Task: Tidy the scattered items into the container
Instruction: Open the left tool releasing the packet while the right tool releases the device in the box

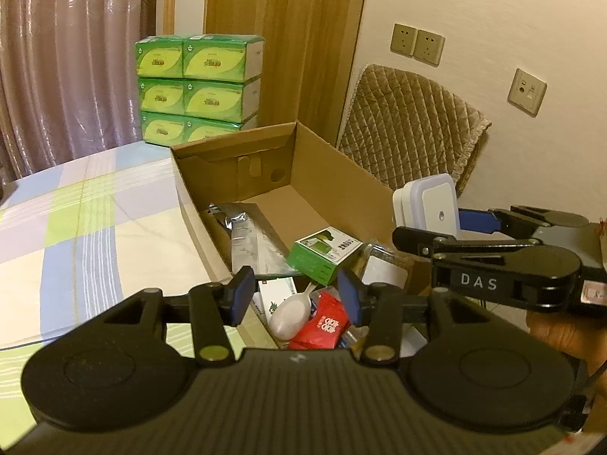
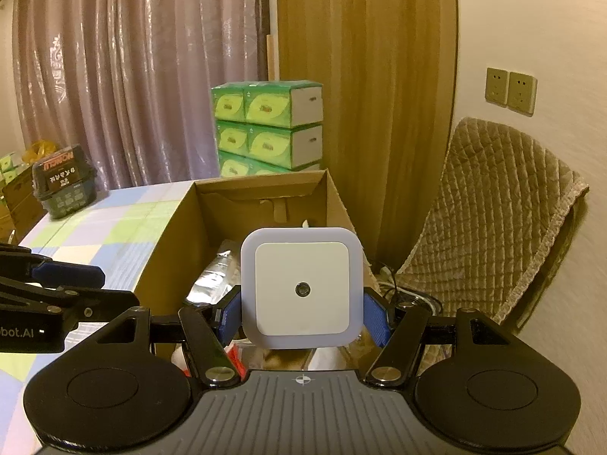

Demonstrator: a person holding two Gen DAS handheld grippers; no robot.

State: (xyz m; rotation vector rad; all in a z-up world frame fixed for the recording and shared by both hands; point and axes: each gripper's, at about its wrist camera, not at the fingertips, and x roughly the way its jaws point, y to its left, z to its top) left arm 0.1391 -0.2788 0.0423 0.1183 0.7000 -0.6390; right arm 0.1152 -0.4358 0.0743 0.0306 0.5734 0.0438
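Observation:
An open cardboard box (image 1: pixel 341 174) stands on the bed's right side; it also shows in the right wrist view (image 2: pixel 170 242). Inside lie a silver foil pouch (image 1: pixel 250 239), a green carton (image 1: pixel 322 254), a white spoon (image 1: pixel 292 314) and a red packet (image 1: pixel 322 326). My left gripper (image 1: pixel 297 297) is open and empty, just above the box's near end. My right gripper (image 2: pixel 303 314) is shut on a white square night light (image 2: pixel 301 288), held above the box's right wall; the light also shows in the left wrist view (image 1: pixel 428 208).
A checked bedsheet (image 1: pixel 76 227) lies left of the box. Stacked green tissue packs (image 1: pixel 197 87) stand behind it. A quilted chair (image 1: pixel 409 129) is to the right, under wall sockets (image 1: pixel 417 43). A dark basket (image 2: pixel 64 185) sits at the bed's far left.

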